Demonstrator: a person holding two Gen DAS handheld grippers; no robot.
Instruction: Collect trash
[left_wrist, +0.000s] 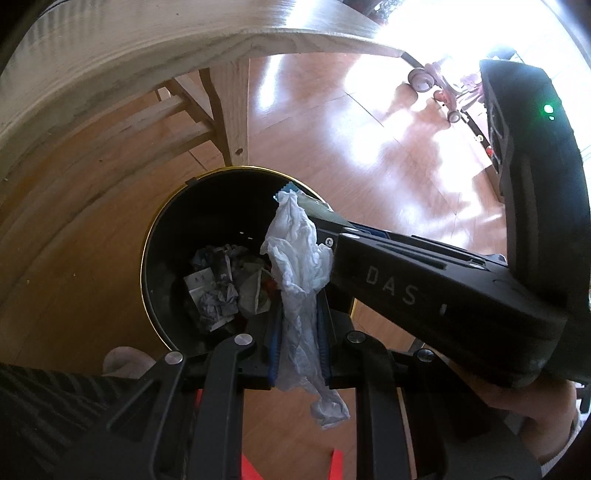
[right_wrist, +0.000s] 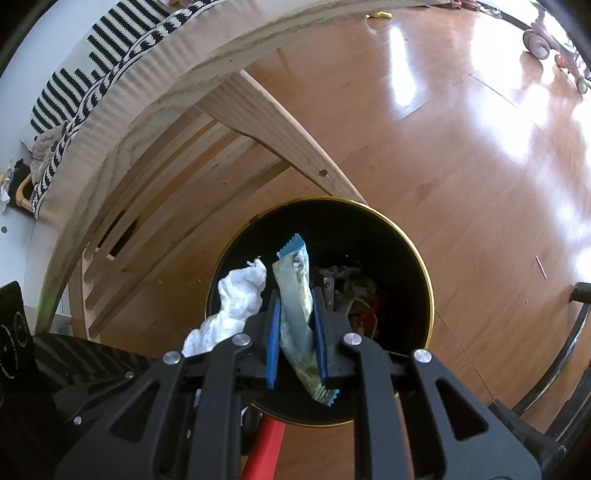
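A black trash bin with a gold rim (left_wrist: 144, 258) (right_wrist: 428, 280) stands on the wooden floor, with crumpled paper and wrappers (left_wrist: 221, 291) (right_wrist: 354, 299) at its bottom. My left gripper (left_wrist: 297, 314) is shut on a crumpled white tissue (left_wrist: 299, 258) and holds it over the bin; the tissue also shows in the right wrist view (right_wrist: 236, 299). My right gripper (right_wrist: 295, 325) is shut on a blue-and-green snack wrapper (right_wrist: 295, 291), also over the bin. The right gripper's black body (left_wrist: 424, 284) crosses the left wrist view.
A light wooden table (left_wrist: 147, 48) (right_wrist: 155, 122) and its leg (left_wrist: 232, 110) stand just beyond the bin. A wooden chair (right_wrist: 147, 236) is under the table. A pink wheeled toy (left_wrist: 443, 88) sits far back on the shiny floor.
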